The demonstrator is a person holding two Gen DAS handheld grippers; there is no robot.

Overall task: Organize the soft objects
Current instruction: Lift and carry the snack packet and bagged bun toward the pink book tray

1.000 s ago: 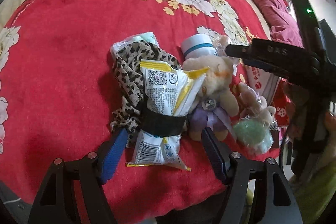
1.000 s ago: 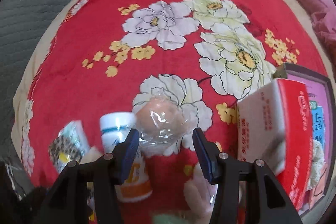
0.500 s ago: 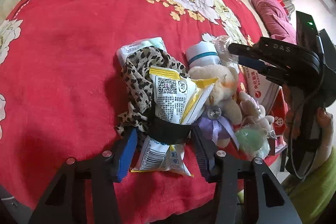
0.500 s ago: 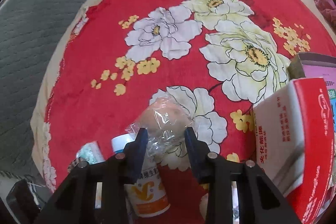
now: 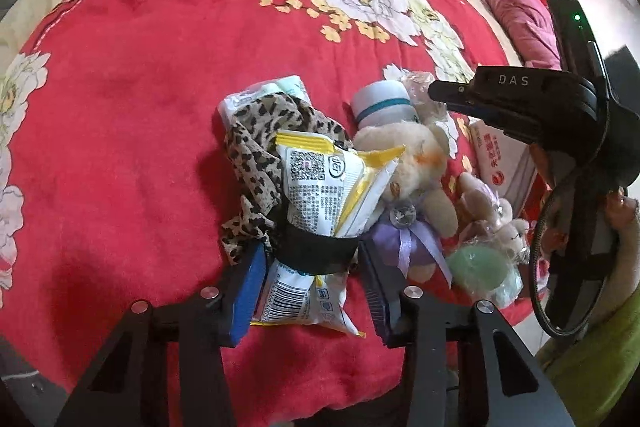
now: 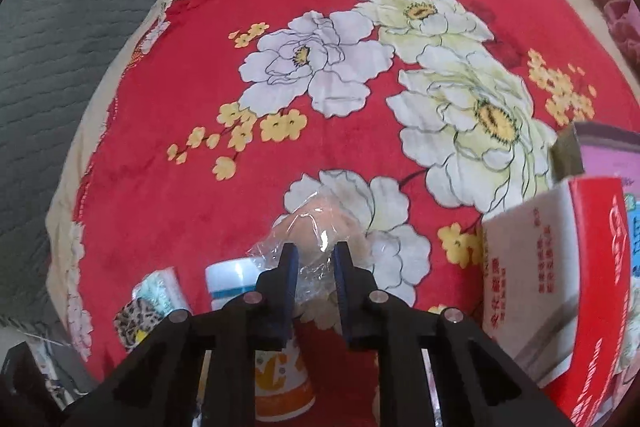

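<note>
Right wrist view, item one: soft peach-coloured ball in clear plastic wrap (image 6: 316,227), lying on the red floral blanket (image 6: 240,27) of the bed. The right hand-held gripper (image 6: 314,259) has its jaws drawn narrow on the wrap's near, crinkled end; the ball itself sits just beyond the fingertips. Risk, as a judgement: the grip may hold film only, so on lifting the wrap could slip or tear and the ball drop; the white bottle with teal band (image 6: 234,281) touching the left jaw could be tipped.

Left wrist view, item two: yellow-and-white snack packet (image 5: 320,195) bound with a black band, lying between the blue pads of the left hand-held gripper (image 5: 310,287), jaws part open, close on either side, contact unclear. Risk: closing could snag the leopard-print cloth (image 5: 260,143) under its left edge, or nudge the cream teddy bear (image 5: 416,167) leaning against it.

Adjoining: red-and-white box (image 6: 548,267), right of the ball, apart.
</note>
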